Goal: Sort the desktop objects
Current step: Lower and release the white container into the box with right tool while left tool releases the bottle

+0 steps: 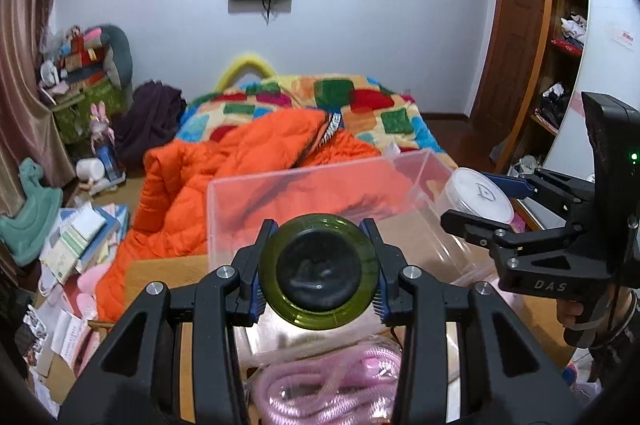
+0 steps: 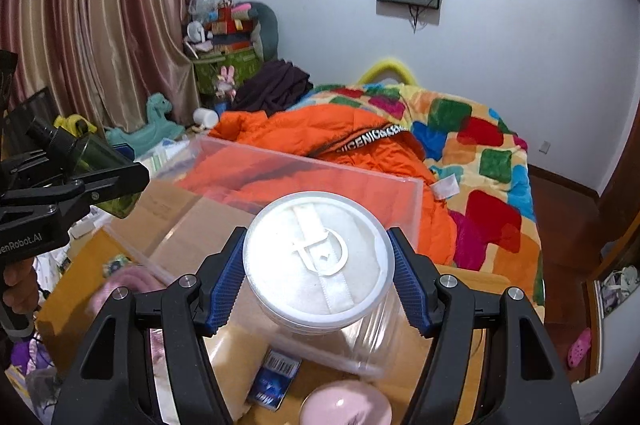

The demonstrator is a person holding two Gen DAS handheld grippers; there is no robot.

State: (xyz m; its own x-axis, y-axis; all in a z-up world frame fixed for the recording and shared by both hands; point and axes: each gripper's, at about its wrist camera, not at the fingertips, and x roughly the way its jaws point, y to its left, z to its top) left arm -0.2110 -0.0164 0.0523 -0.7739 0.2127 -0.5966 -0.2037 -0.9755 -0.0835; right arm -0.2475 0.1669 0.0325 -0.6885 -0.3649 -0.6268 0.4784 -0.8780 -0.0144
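Note:
My left gripper (image 1: 318, 275) is shut on a green bottle (image 1: 318, 273) with a black cap, held above the desk near the clear plastic bin (image 1: 320, 181). My right gripper (image 2: 318, 275) is shut on a round clear jar with a white lid (image 2: 318, 257), also raised beside the bin (image 2: 304, 165). In the left wrist view the right gripper (image 1: 476, 213) and its jar (image 1: 480, 199) show at the right. In the right wrist view the left gripper (image 2: 100, 181) with the green bottle (image 2: 100, 165) shows at the left.
A pink coiled rope (image 1: 332, 385) lies below the left gripper. A blue packet (image 2: 274, 379) and a pink round item (image 2: 346, 405) lie on the wooden desk (image 2: 72, 289). A bed with an orange jacket (image 1: 240, 165) stands behind the bin.

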